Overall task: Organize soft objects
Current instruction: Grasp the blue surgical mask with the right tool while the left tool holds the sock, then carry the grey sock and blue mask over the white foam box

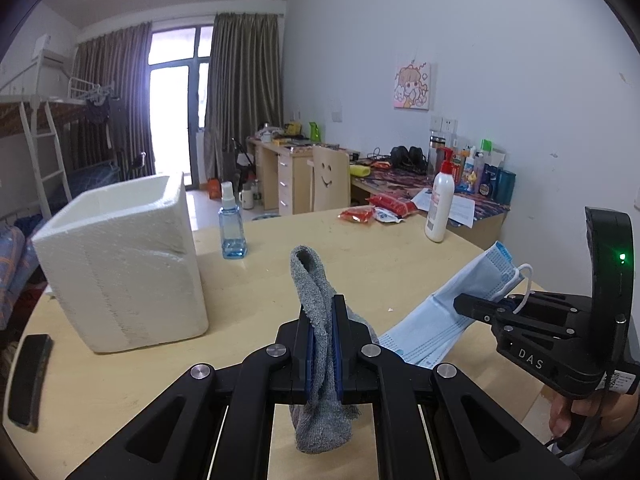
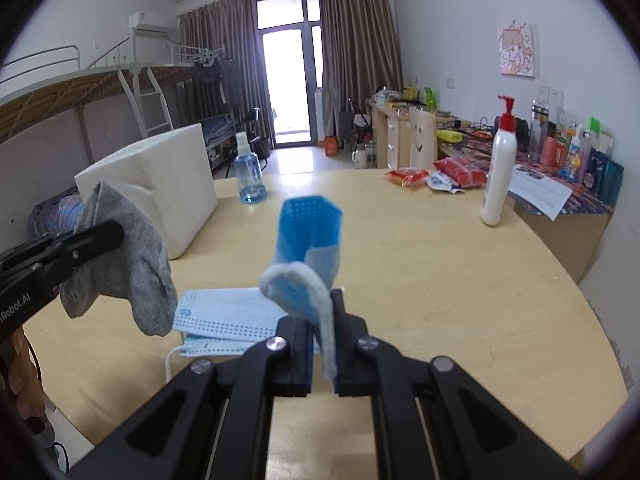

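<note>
Left gripper [image 1: 322,336] clamped on a grey sock [image 1: 320,320]: the sock is pinched between the blue pads, its top loop sticking up above the fingers and its lower end hanging below them, clear of the table [image 1: 360,256]. Right gripper [image 2: 323,336] closed on a blue face mask [image 2: 308,240]: the mask is folded and stands up out of the jaws, a white ear loop draped down over the fingers; it is off the table surface. In the left wrist view the right gripper comes in from the right side with the mask angled up and away from it. More face masks [image 2: 228,316] lie flat in a small stack on the table near its front edge, just below the hanging sock in the right wrist view; one ear loop trails toward the edge. White foam box [image 1: 120,256] sits open-topped toward the left edge of the table. Blue spray bottle [image 1: 232,224] stands just beside the box, toward the far edge. White pump lotion bottle [image 2: 498,172] is upright near the far right edge, with red snack packets [image 2: 436,174] lying near it along the far edge. A dark flat object [image 1: 30,380] lies at the front left edge; can't tell what it is. A person's hand [image 1: 560,412] is partly visible on the right gripper's handle.
</note>
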`<state>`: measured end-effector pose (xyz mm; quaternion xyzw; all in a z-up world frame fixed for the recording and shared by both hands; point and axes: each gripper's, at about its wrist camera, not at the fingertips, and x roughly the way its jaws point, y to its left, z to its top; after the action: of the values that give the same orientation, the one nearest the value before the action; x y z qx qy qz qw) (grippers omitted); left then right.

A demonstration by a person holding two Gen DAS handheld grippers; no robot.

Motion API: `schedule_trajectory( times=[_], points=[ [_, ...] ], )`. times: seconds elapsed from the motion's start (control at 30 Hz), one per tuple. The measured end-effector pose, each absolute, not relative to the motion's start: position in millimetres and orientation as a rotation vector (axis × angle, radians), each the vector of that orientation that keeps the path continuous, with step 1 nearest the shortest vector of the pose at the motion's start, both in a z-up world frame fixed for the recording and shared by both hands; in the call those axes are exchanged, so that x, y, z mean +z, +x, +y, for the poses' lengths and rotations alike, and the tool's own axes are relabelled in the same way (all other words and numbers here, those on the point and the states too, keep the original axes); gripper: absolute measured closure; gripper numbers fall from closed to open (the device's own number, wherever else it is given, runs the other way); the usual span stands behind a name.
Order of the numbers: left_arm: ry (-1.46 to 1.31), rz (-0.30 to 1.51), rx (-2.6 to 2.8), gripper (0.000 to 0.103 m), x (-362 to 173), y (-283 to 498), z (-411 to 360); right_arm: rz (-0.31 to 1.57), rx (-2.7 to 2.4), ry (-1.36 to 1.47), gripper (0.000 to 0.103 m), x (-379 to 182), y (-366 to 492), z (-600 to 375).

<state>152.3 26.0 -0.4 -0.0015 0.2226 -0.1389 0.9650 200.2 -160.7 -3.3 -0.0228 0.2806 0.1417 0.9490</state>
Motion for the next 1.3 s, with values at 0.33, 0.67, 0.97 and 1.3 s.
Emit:
schedule_trajectory(
  times=[0.33, 0.67, 0.97, 1.3],
  points=[
    [-0.001, 0.403, -0.218, 0.095, 11, 120, 39, 0.522, 0.31, -0.054, 0.094, 9, 183, -159],
    [-0.021, 0.413, -0.072, 0.095, 8, 95, 77, 0.49, 0.425, -0.079, 0.094, 15, 176, -128],
    [-0.058, 0.43, 0.062, 0.095, 1, 78, 117, 0.485, 0.555, -0.117, 0.094, 14, 178, -88],
    [-0.083, 0.433, 0.089, 0.095, -1, 75, 131, 0.479, 0.617, -0.144, 0.094, 13, 177, -69]
  ],
)
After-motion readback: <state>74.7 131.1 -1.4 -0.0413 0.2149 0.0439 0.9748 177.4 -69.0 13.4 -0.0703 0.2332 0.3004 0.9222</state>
